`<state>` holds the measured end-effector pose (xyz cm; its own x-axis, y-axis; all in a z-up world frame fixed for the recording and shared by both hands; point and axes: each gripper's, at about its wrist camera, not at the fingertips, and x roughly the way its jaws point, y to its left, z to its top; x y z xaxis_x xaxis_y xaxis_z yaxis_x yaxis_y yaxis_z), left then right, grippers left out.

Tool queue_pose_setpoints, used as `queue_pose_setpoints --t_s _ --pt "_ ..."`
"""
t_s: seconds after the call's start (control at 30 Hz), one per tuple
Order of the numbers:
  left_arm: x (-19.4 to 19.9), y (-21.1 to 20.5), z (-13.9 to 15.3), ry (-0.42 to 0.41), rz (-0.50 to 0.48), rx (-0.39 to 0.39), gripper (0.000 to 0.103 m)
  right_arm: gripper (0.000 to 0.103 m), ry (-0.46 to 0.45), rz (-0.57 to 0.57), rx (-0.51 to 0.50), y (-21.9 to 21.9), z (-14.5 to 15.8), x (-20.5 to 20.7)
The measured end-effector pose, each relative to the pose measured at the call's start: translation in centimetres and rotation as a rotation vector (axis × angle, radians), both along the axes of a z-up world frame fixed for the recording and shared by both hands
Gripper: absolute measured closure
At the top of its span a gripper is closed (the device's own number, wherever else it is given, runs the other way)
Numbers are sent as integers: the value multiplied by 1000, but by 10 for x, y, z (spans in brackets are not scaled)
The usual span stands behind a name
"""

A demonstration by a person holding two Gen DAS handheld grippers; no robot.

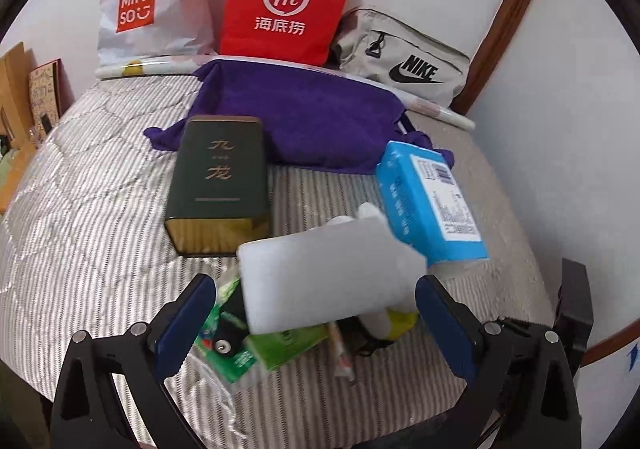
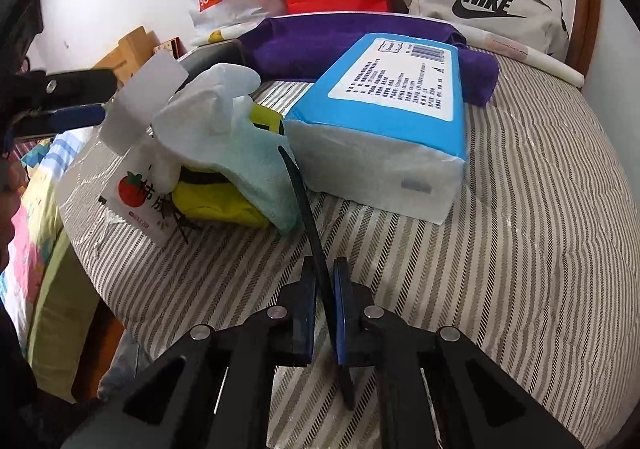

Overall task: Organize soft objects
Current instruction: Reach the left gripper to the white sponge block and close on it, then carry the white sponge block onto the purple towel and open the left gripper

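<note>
My right gripper (image 2: pixel 325 289) is clenched on a thin black strap (image 2: pixel 298 189) that runs ahead to the soft yellow-and-teal pile (image 2: pixel 248 185); it is limp and light, so grip its flat midsection, while my left gripper (image 1: pixel 316 313) stands released around a white sponge block (image 1: pixel 324 277).

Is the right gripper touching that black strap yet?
Touching. The right wrist view shows the right gripper shut on the black strap, which runs down between its pads.
</note>
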<state>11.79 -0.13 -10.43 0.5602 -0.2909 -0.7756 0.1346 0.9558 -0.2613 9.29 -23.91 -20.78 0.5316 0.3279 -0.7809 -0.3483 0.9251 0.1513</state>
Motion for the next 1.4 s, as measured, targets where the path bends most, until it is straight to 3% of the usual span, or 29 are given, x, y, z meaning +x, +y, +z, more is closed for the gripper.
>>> queue_pose_setpoints --t_s 0.23,0.27,0.3,0.4,0.8,1.1,1.4 --pt "16 -13 -15 62 -4 -22 3 95 1 -10 33 -15 1 -5" --pt "17 -13 -16 56 0 -28 6 95 -1 -12 38 -18 2 -5" --pt "17 -12 -17 44 7 -37 22 95 -2 -14 40 -20 3 -6" --pt "15 -6 -16 28 11 -67 22 96 -9 -23 52 -28 5 -9" --pt "-1 39 12 -22 69 -46 22 94 28 -10 114 -21 -6 0" --pt "-10 74 -2 9 135 -26 22 97 -14 -2 93 -7 -4 7" --pt "-15 94 -16 44 165 -41 22 100 -9 -24 94 -21 11 -16"
